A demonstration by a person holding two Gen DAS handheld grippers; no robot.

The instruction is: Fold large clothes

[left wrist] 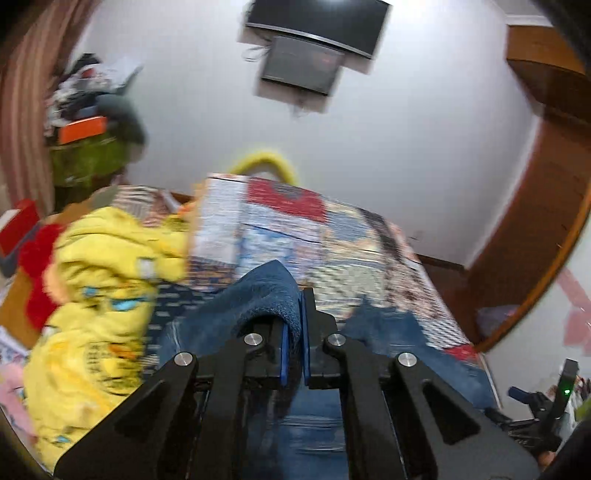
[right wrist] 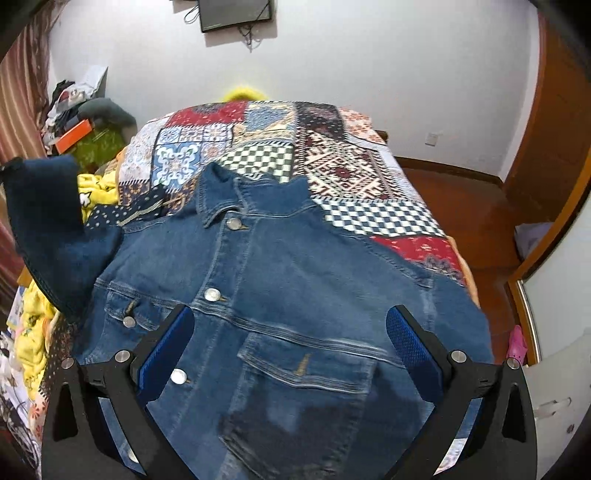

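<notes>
A blue denim jacket (right wrist: 280, 302) lies front up on the patchwork bedspread (right wrist: 332, 155), collar toward the far end, buttons and chest pockets showing. Its left sleeve (right wrist: 55, 229) is lifted off the bed at the left edge of the right wrist view. My left gripper (left wrist: 294, 314) is shut on a fold of that denim sleeve (left wrist: 258, 291), raised above the bed. My right gripper (right wrist: 290, 332) hovers over the jacket's lower front, its blue-padded fingers (right wrist: 410, 343) spread wide with nothing between them.
A heap of yellow printed clothes (left wrist: 96, 295) lies on the bed's left side, also seen as yellow cloth (right wrist: 96, 188). A cluttered stand with an orange box (right wrist: 74, 136) is at the far left. A dark screen (right wrist: 236, 13) hangs on the white wall. A wooden wardrobe (right wrist: 554, 129) stands right.
</notes>
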